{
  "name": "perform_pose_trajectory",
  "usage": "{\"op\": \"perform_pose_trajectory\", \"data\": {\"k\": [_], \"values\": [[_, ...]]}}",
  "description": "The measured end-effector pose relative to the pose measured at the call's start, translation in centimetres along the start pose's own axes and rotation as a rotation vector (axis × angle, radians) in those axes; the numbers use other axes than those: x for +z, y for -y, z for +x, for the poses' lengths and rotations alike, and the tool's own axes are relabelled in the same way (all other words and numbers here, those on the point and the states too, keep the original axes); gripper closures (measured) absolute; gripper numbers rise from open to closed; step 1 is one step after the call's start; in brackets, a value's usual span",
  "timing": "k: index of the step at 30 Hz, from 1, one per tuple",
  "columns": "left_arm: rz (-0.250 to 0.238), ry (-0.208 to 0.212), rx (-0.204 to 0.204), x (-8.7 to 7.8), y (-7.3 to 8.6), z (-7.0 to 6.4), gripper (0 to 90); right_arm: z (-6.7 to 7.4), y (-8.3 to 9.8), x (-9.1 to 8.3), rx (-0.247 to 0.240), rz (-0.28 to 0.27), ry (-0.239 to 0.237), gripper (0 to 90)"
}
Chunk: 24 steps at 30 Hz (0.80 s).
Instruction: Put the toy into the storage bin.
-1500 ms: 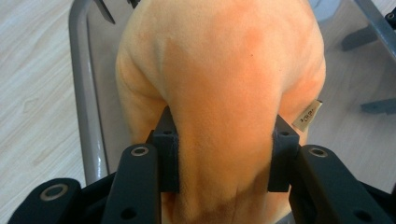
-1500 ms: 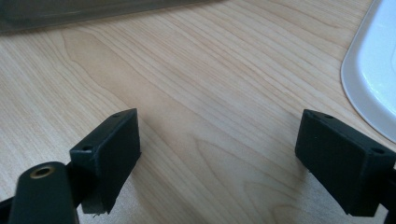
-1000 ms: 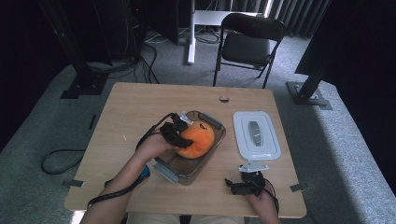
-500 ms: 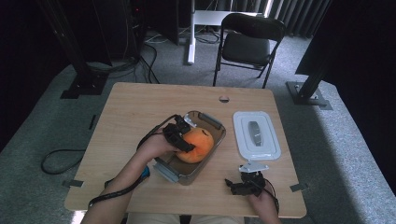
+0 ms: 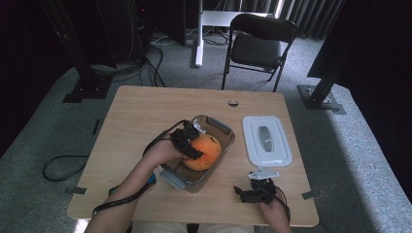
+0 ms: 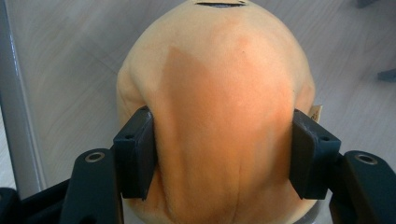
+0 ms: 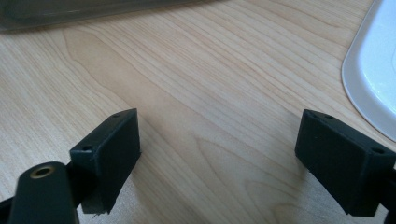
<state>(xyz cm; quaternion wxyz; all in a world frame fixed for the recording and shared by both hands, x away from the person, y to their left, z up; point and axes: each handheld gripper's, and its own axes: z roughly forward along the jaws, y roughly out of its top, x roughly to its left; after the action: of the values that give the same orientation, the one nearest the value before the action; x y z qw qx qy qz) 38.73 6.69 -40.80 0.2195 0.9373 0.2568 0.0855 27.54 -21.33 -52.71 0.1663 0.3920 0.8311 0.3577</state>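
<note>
A round orange plush toy [image 5: 206, 154] lies in a clear rectangular container [image 5: 219, 126] at the middle of the wooden table. My left gripper [image 5: 191, 144] reaches into the container from the left. In the left gripper view its jaws [image 6: 224, 156] have just been opening, and both pads [image 6: 135, 154] still dent the sides of the plush toy [image 6: 224, 102]. My right gripper [image 5: 246, 193] rests near the table's front edge. It stands open over bare wood [image 7: 233, 158], with nothing between its pads.
The container's white lid [image 5: 266, 141] lies flat to the right of the container, and its edge [image 7: 373, 74] shows in the right gripper view. A small round hole [image 5: 233, 103] sits near the table's far edge. A black folding chair [image 5: 257, 46] stands beyond the table.
The plush toy and my left gripper have sunk slightly into the container. The right gripper has not moved.
</note>
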Motion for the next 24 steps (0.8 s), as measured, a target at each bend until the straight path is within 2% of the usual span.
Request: {"op": "perform_pose_trajectory", "data": {"k": [2, 7, 8, 10, 13, 17, 19, 21, 24], "values": [[0.001, 0.005, -0.002, 0.0, 0.0, 0.0, 35.8, 0.0, 0.0, 0.0, 0.001, -0.001, -0.001, 13.5], [-0.008, 0.008, 0.001, 0.0, 0.0, -0.2, 23.8, 0.0, 0.0, 0.0, 0.0, 0.0, 0.0, 13.5], [-0.016, 0.011, -0.011, -0.1, 0.0, -0.1, 20.3, 0.0, 0.0, 0.0, 0.0, -0.001, -0.001, 13.6], [-0.045, 0.029, -0.03, -0.4, -0.1, 0.0, 20.2, 0.0, 0.0, 0.0, 0.002, -0.001, -0.001, 13.5], [-0.065, 0.027, -0.045, -0.8, -0.1, 0.1, 16.1, 0.0, 0.0, 0.0, 0.0, 0.0, 0.0, 13.5], [-0.068, 0.026, -0.038, -1.2, 0.0, 0.0, 9.9, 0.0, 0.0, 0.0, 0.001, 0.0, -0.001, 13.6], [-0.078, 0.029, -0.036, -1.5, 0.1, -0.1, 9.8, 0.0, 0.0, 0.0, 0.001, -0.001, -0.001, 13.5], [-0.083, 0.043, -0.039, -1.7, 0.1, -0.1, 2.0, 0.0, 0.0, 0.0, 0.0, 0.0, 0.001, 13.5], [-0.098, 0.038, -0.038, -2.0, 0.3, -0.2, 1.5, 0.0, 0.0, 0.0, 0.0, -0.001, 0.001, 13.5]]}}
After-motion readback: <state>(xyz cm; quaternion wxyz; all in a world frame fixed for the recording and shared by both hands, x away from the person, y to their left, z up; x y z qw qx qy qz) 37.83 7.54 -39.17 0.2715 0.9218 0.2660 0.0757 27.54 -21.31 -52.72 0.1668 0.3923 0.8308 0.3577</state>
